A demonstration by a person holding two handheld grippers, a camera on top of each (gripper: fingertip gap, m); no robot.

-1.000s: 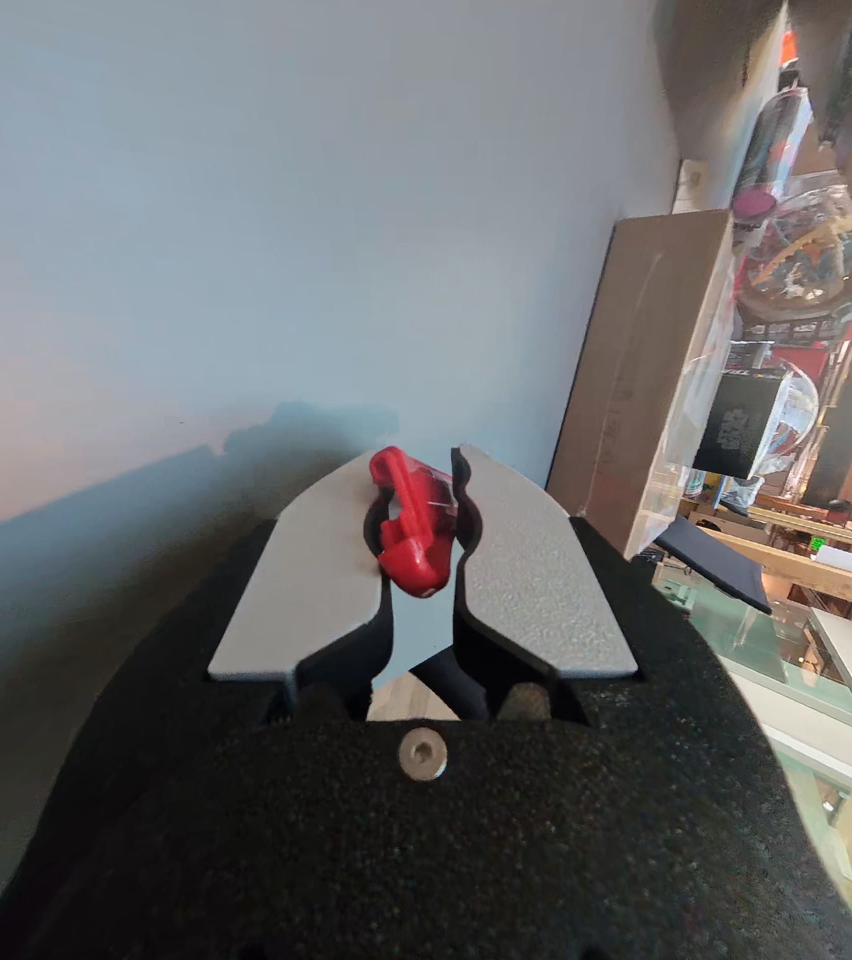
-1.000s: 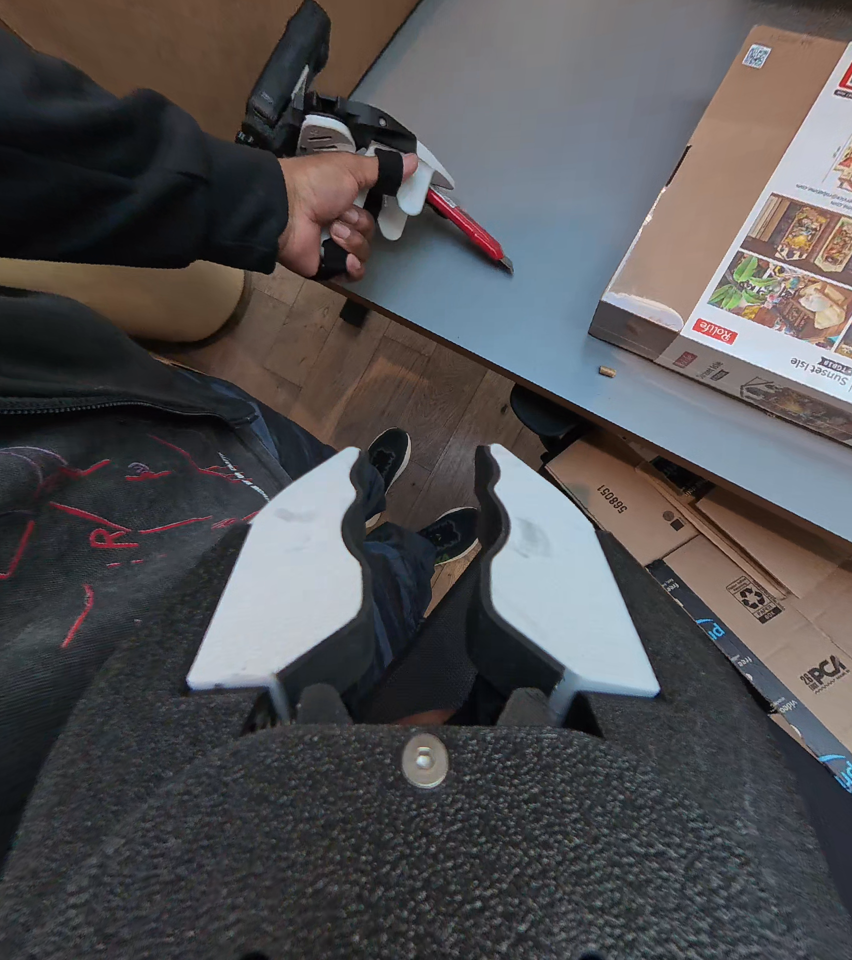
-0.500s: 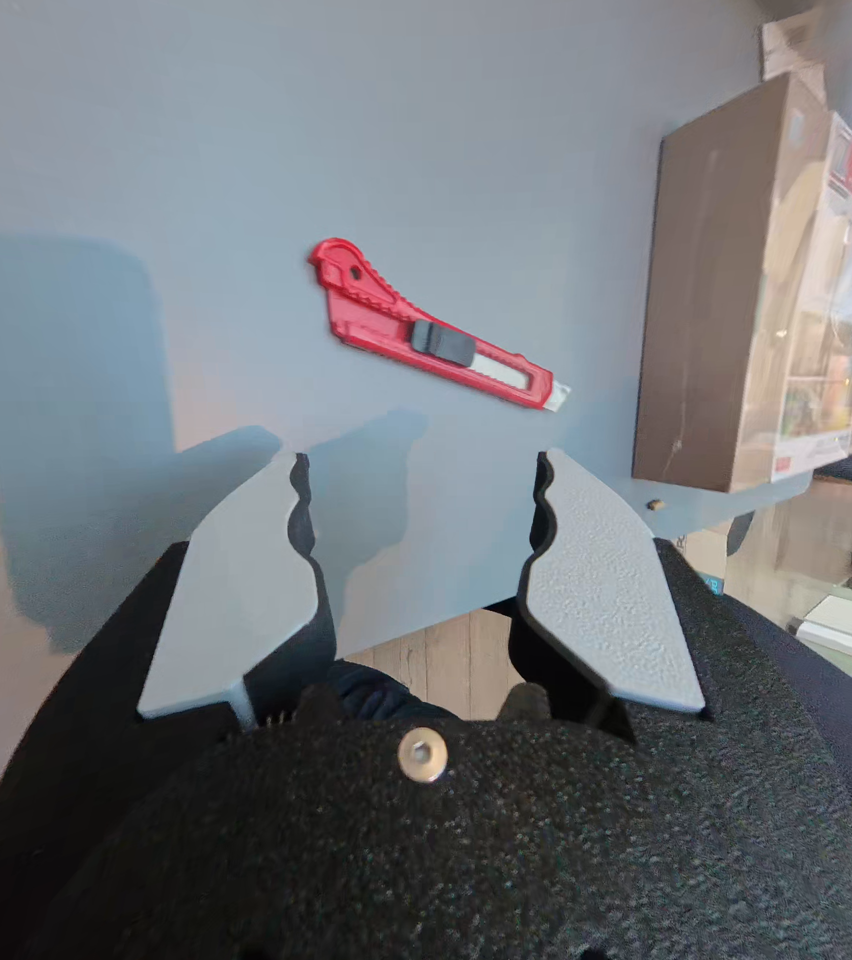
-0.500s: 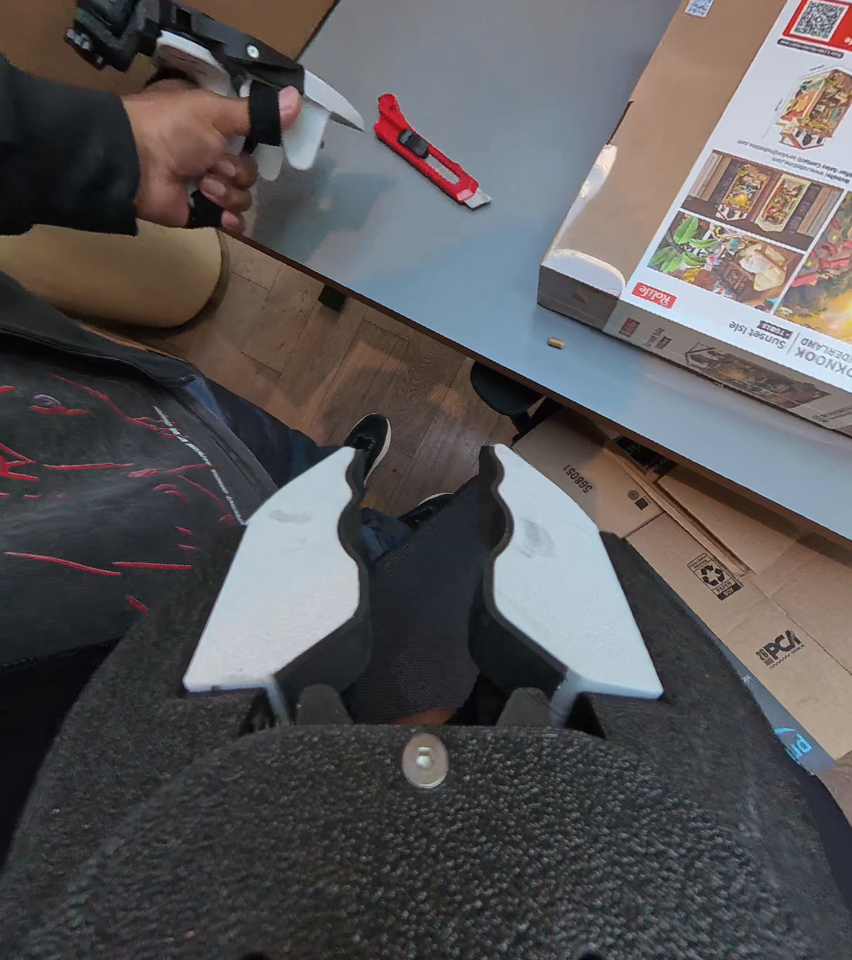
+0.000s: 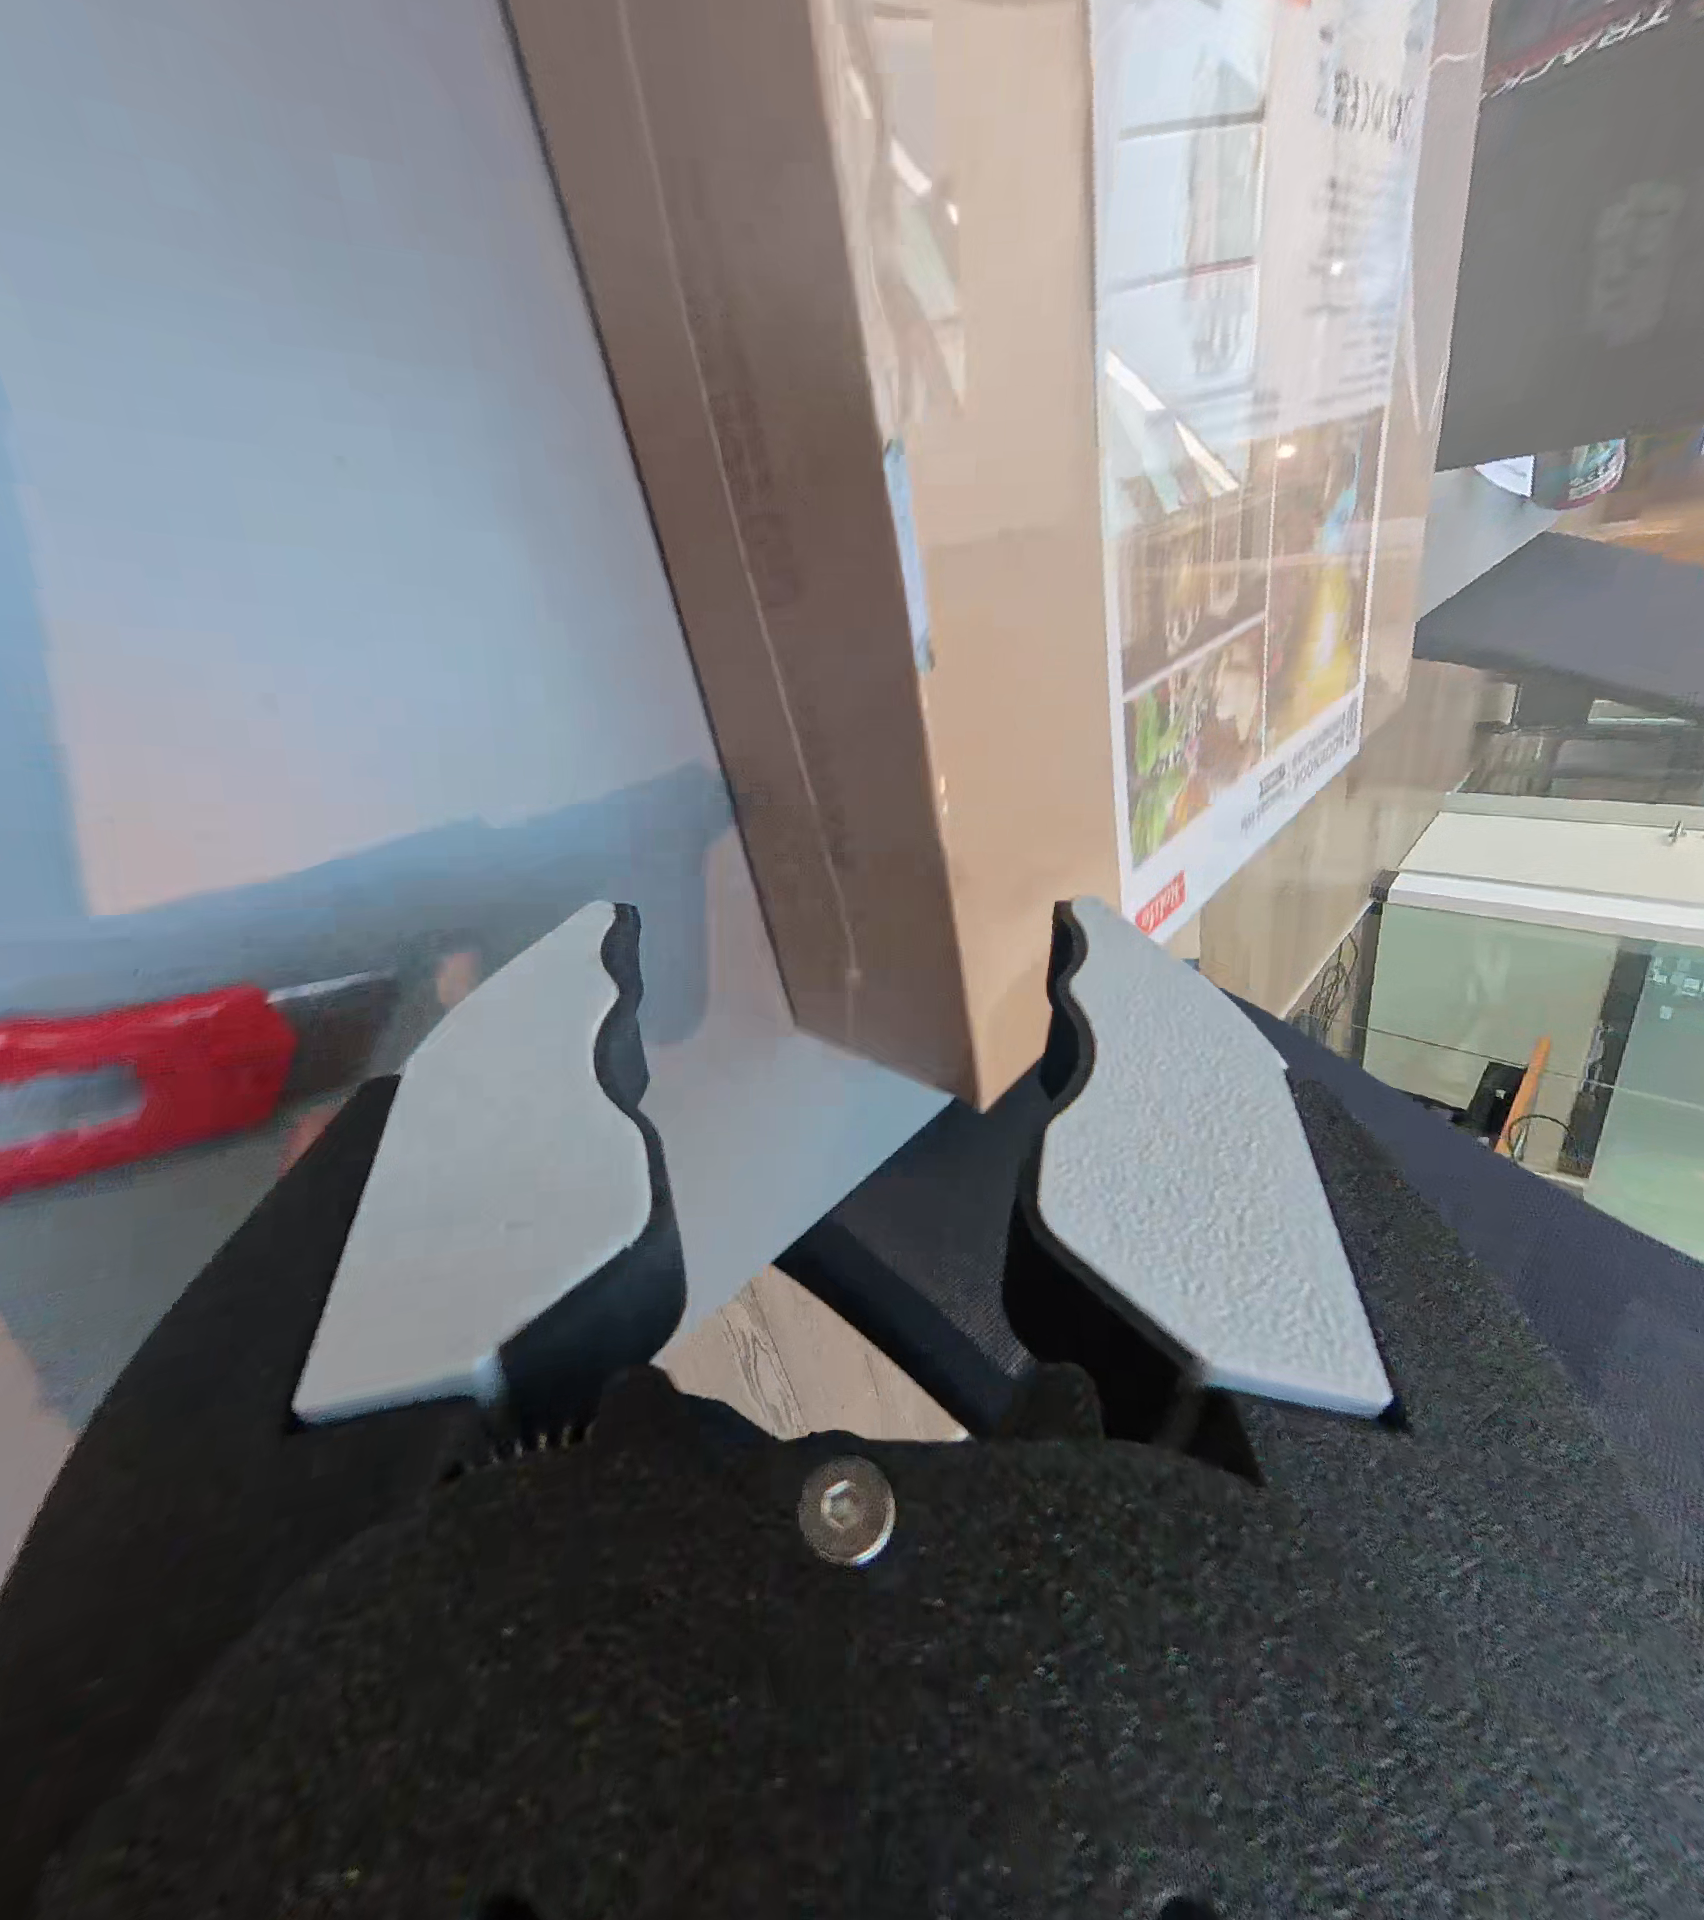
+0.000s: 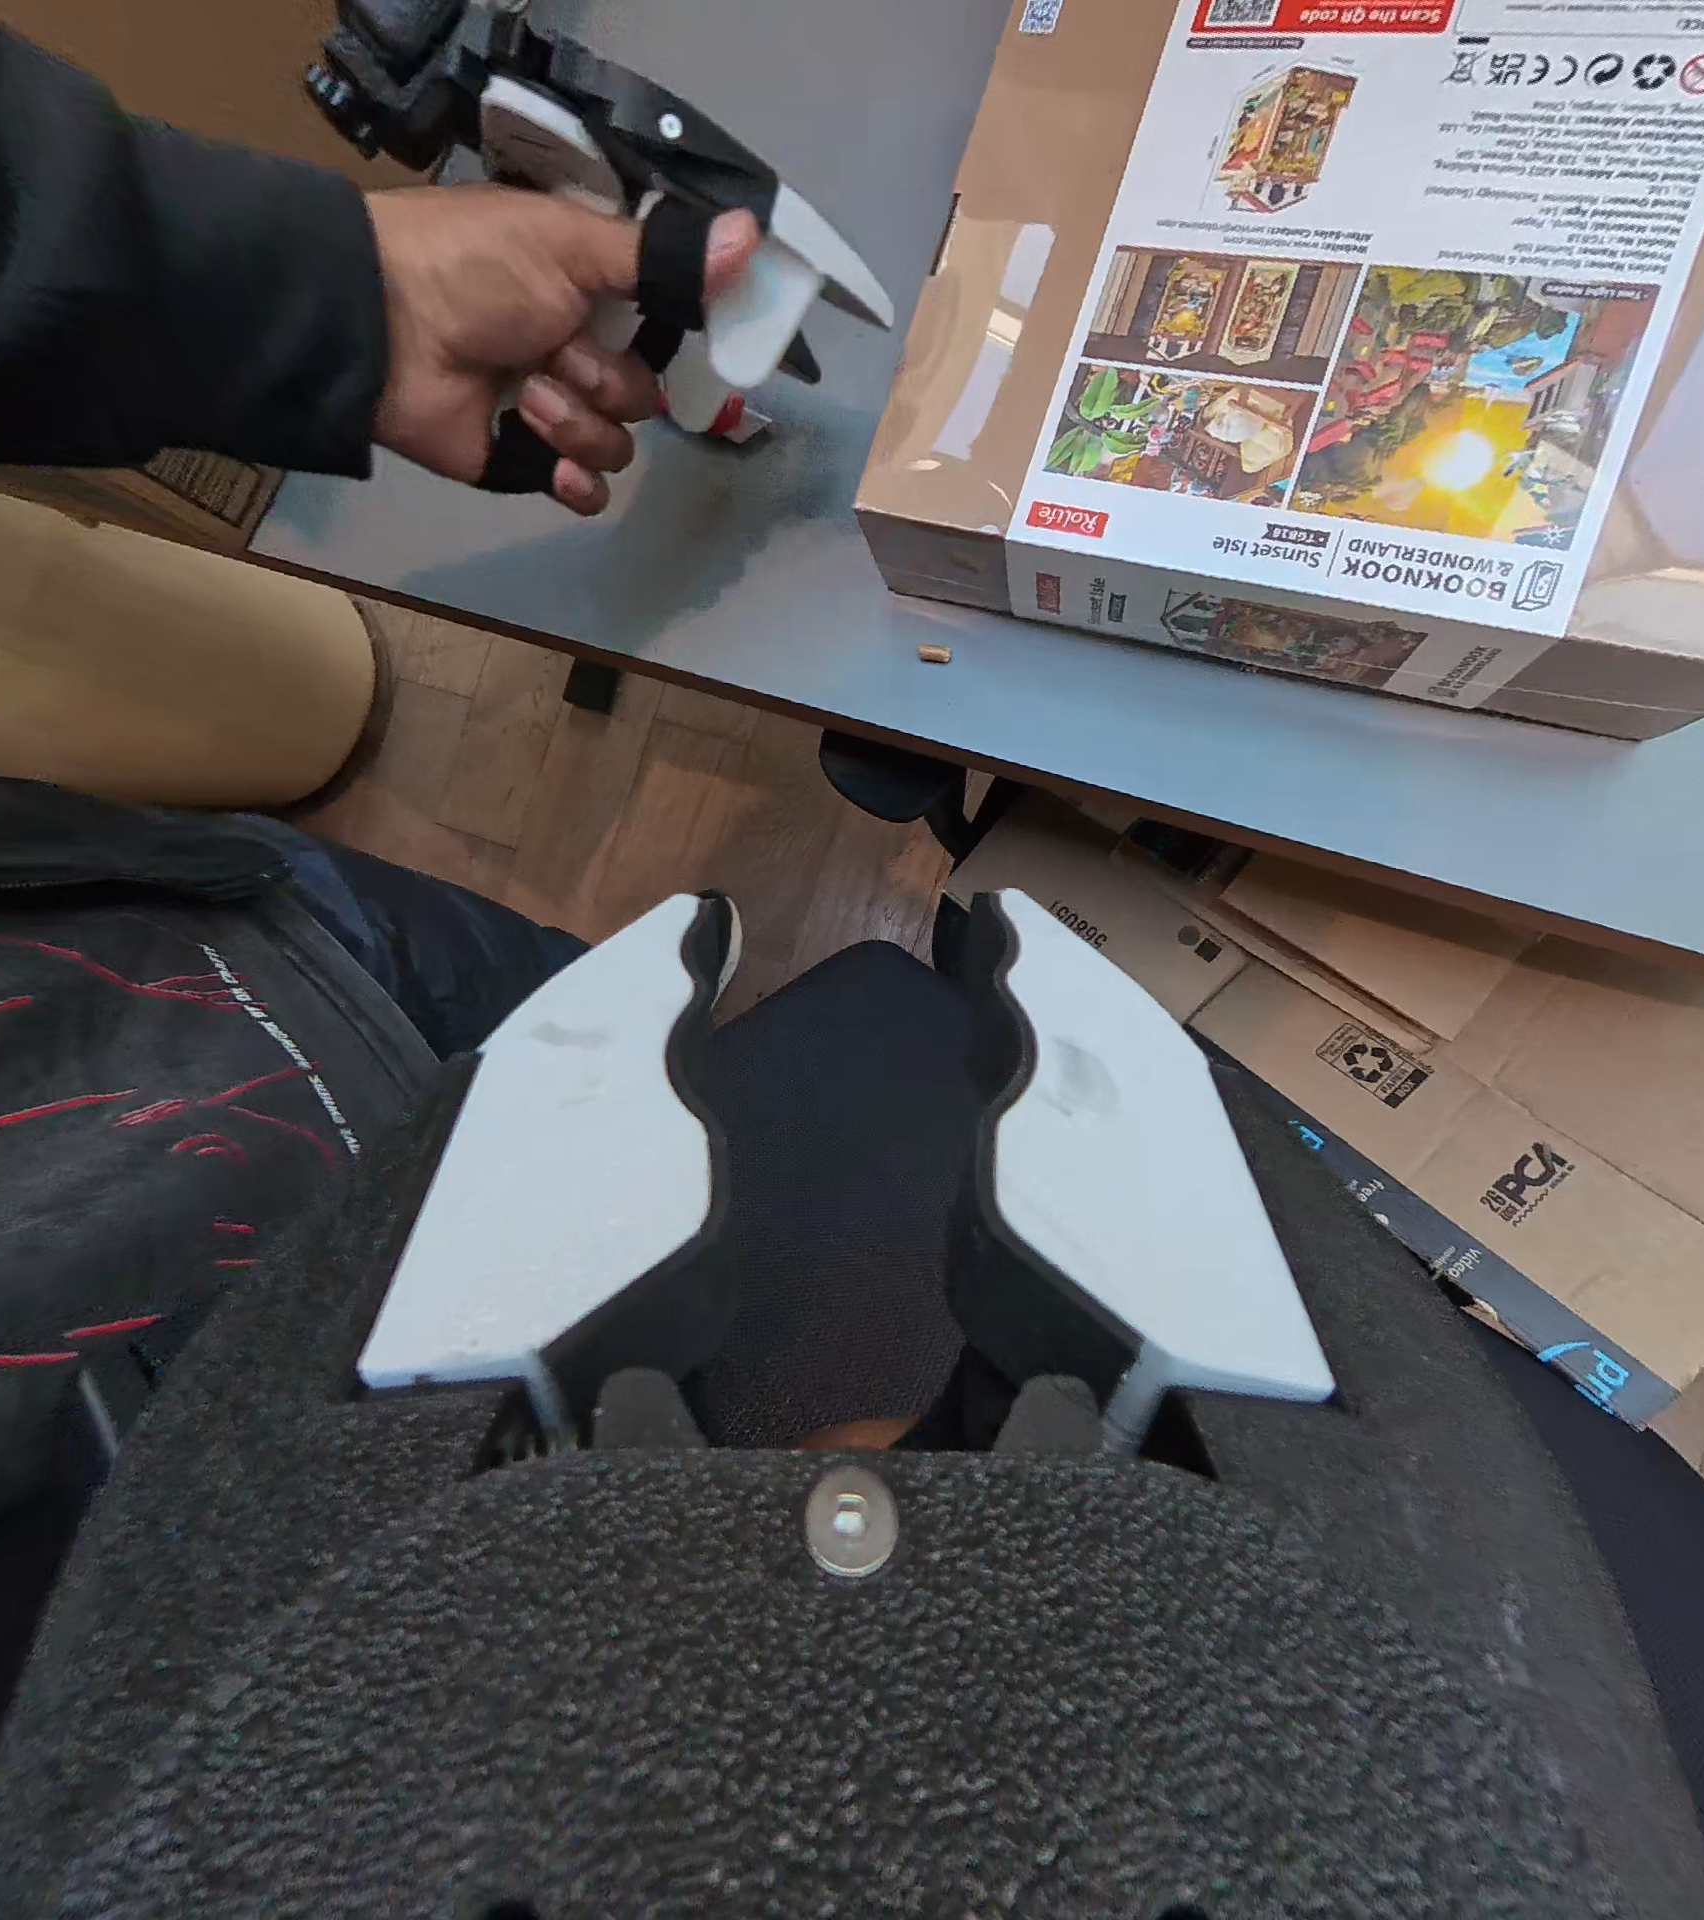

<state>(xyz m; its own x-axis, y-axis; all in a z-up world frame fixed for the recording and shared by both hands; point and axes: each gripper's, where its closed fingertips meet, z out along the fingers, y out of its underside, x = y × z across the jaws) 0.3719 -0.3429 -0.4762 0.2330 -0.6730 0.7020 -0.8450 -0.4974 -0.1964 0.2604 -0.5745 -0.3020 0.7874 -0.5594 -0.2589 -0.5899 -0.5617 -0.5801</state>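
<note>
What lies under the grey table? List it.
Flattened cardboard boxes on a wooden floor, plus a dark object at the table edge. Farther under, the tabletop hides everything.

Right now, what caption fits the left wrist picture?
Open left gripper empty above grey table, between red utility knife and cardboard box.

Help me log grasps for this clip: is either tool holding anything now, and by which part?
Nothing is held. The left tool is open beside the red box cutter on the table; the right tool is open and empty.
</note>
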